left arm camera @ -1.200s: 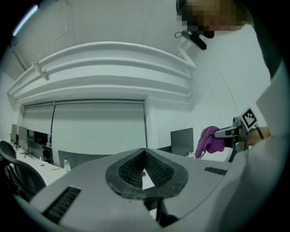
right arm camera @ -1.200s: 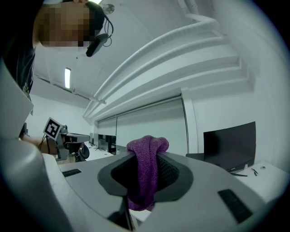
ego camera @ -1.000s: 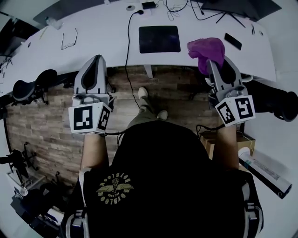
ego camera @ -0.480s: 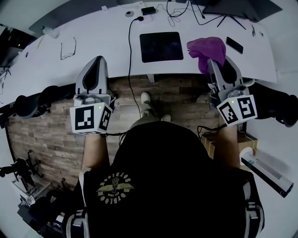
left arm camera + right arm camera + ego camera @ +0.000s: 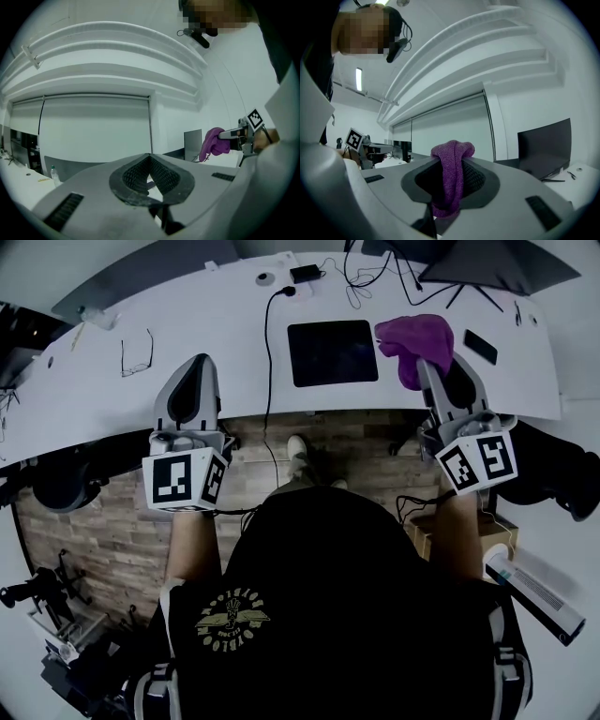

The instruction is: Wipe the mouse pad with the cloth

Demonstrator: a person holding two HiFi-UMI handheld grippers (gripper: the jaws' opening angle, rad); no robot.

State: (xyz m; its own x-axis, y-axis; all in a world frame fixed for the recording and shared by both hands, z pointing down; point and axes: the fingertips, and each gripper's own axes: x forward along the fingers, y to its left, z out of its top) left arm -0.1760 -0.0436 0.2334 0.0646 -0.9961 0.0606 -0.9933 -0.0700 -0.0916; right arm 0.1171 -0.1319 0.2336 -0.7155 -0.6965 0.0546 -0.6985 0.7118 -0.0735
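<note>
The right gripper is clenched on a purple knitted cloth. In the right gripper view a fold of it stands pinched between the two dark ribbed pads, and the rest bulges out above and hangs below them. The left gripper is closed on nothing, its pads meeting at the tip. It is held over the near edge of the white curved desk, well apart from the work.

The black square mouse pad lies flat on the desk, ahead of the right gripper and to its left, with the cloth just beside its right edge and not yet on it.

From where I stand, the grip looks like the weak point. Only one fold is caught, so dragging the lump across the pad could tug it free or roll it up instead of wiping. Nothing holds the pad down, and on that smooth top it may slide with the stroke. A black cable runs just left of the pad and a dark flat phone lies just right of the cloth, so a wide sweep could catch either.

Further along the desk, beyond the left gripper, a pair of glasses sits. A dark monitor stands at the far side, and the floor below is wood-patterned.
</note>
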